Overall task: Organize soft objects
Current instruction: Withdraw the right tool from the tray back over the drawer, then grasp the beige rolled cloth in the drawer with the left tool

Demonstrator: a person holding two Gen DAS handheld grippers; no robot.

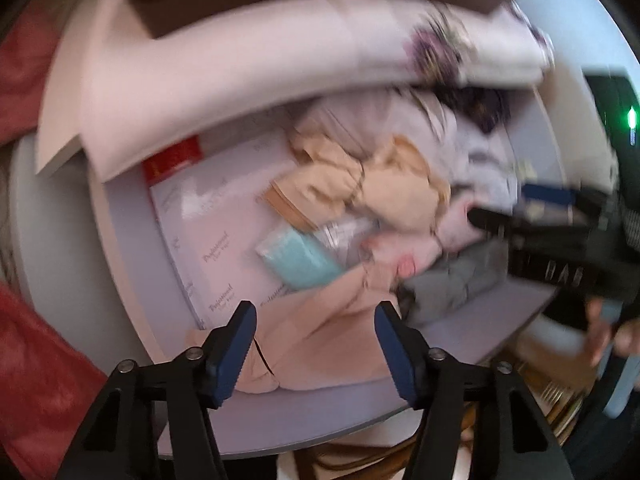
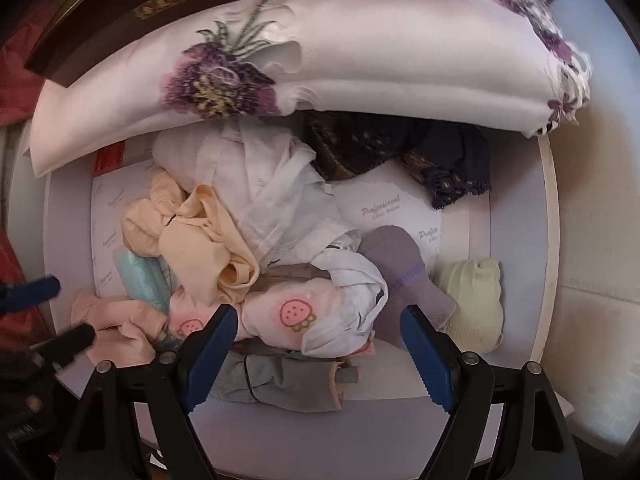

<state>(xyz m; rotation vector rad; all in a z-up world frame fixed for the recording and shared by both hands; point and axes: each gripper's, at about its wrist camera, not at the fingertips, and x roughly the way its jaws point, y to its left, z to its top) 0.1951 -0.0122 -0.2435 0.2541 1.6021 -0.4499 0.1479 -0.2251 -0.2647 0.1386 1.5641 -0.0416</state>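
Note:
A white drawer (image 2: 516, 216) holds a heap of soft things: a cream garment (image 2: 200, 240), a white cloth (image 2: 264, 184), a pink strawberry-print piece (image 2: 280, 312), a purple sock (image 2: 408, 272), a pale yellow sock (image 2: 476, 296), a dark lace piece (image 2: 400, 152) and a grey garment (image 2: 288, 384). My right gripper (image 2: 316, 344) is open above the strawberry piece. My left gripper (image 1: 316, 344) is open over a peach garment (image 1: 320, 320) at the drawer's left front; that view is blurred. The right gripper (image 1: 520, 212) shows there on the right.
A white pillow with purple flowers (image 2: 360, 60) lies across the drawer's back edge, with a dark brown box (image 2: 160, 4) behind it. Printed paper (image 2: 384, 208) lines the drawer's bottom. A teal packet (image 1: 300, 260) lies by the cream garment. Red fabric (image 1: 36, 360) is at the left.

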